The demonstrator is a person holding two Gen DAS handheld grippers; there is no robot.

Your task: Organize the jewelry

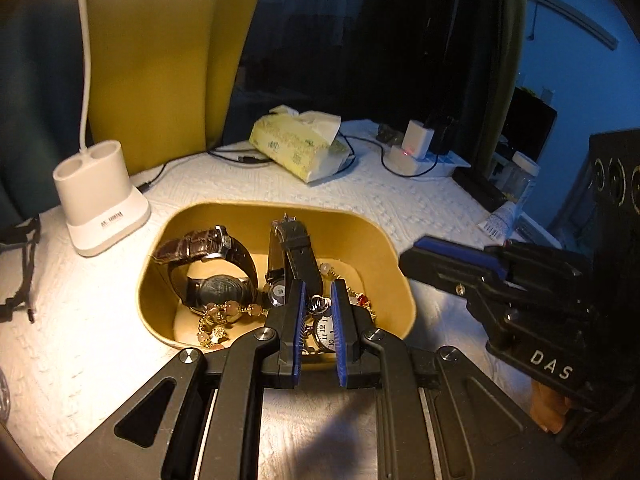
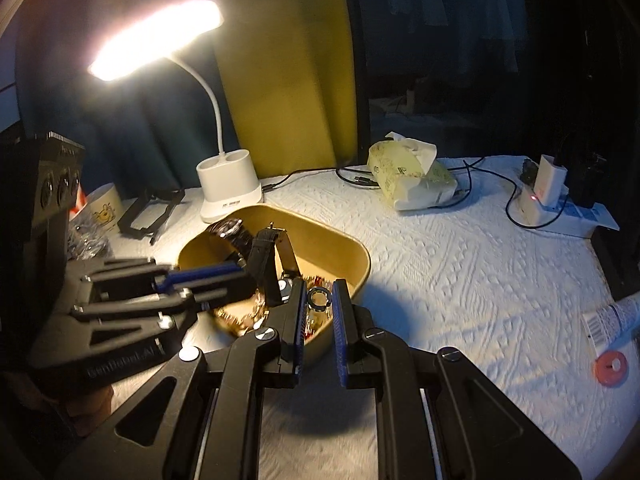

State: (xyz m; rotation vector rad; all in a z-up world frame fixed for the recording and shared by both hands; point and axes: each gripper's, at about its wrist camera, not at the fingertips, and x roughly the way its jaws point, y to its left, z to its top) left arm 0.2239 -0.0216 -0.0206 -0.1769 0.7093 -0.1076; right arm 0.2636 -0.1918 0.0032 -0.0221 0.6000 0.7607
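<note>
Jewelry (image 1: 224,316) heaped with watches in tan tray (image 1: 400,272) on bench. Left gripper (image 1: 318,316) poised over pocket watch (image 1: 326,334), jaws narrowly parted, empty. Right gripper (image 2: 319,312) alongside, likewise parted, empty. Step: picking first piece. Next, probably: descend, close.

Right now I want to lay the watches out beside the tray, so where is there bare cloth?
The widest bare cloth lies right of the tan tray, bordered by the tissue pack, the charger block and the tube. A smaller patch sits near the lamp base. The tray itself is crowded, and the left gripper hangs over it.
</note>
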